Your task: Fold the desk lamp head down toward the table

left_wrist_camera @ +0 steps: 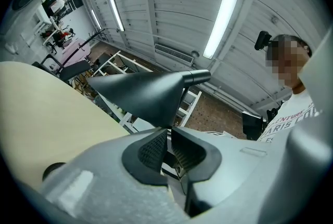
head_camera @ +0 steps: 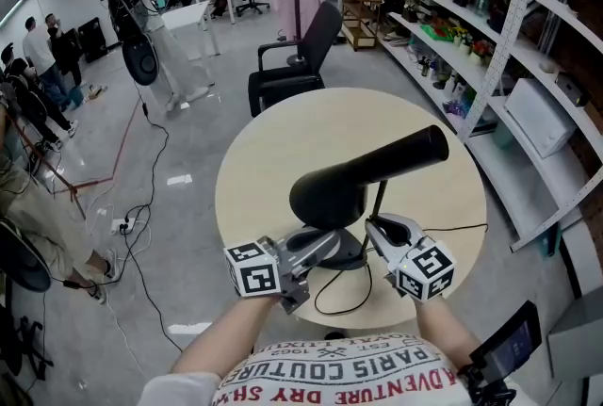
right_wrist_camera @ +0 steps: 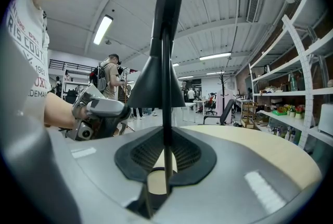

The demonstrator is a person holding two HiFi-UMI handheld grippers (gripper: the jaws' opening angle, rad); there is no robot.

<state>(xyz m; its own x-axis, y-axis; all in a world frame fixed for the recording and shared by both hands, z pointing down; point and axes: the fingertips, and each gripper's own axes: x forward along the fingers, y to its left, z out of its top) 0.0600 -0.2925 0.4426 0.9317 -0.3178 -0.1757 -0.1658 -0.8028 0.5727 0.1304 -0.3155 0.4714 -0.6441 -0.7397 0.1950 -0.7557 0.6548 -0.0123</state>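
- lamp head (head_camera: 377,170) black cone, tilted, wide mouth toward 7 o'clock, narrow end pointing to 2 o'clock; sits raised over the middle of the round beige worktop (head_camera: 273,145)
- thin black stem (head_camera: 379,200) drops from under the head at about 5 o'clock; dark round base (head_camera: 353,253) on the worktop below the cone's mouth
- left tongs (head_camera: 325,244) come in from 7 o'clock, tips at the lower rim of the cone's mouth; left gripper view: left tongs (left_wrist_camera: 168,132) nearly closed, narrow slit between the ribbed pads, rim of the lamp head (left_wrist_camera: 145,95) dips into the tips, looks pinched there
- right tongs (head_camera: 379,227) come in from 5 o'clock, at the stem low down, just beside the base; right gripper view: right tongs (right_wrist_camera: 165,142) closed on the stem (right_wrist_camera: 166,114), pads pressing both sides, lamp head (right_wrist_camera: 156,82) upright above them at 12 o'clock
- black office chair (head_camera: 292,65) off the worktop at 12 o'clock; shelves (head_camera: 490,27) along 2 o'clock
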